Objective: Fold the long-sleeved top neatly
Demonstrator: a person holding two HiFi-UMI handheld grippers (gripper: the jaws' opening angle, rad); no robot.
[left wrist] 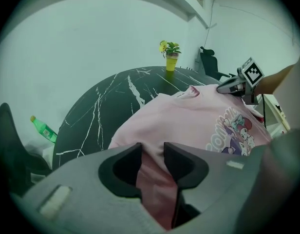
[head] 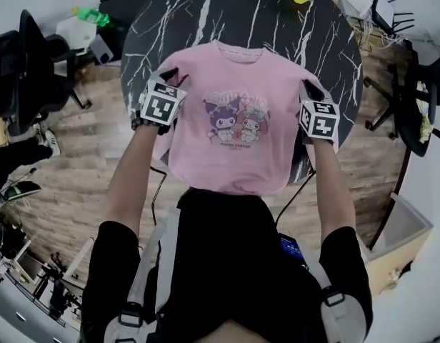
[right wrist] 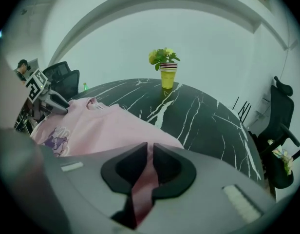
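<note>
Top (head: 234, 113), pink w/ cartoon print, lay print-up on the black marbled table (head: 206, 13), collar toward the table's far side, hem reaching past the table's near edge. Left gripper (left wrist: 152, 156) was clamped on the top's left side, at the table's near-left part; pink fabric filled the gap betw. its jaws. Right gripper (right wrist: 151, 152) was pinched almost fully together on fabric at the top's right side, at the table's near-right part. Yellow pot (right wrist: 167, 77) w/ plant stood near the table's far edge.

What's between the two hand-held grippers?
The pink top, print up, spans from the left hand-held gripper to the right hand-held gripper, in the head view.
</note>
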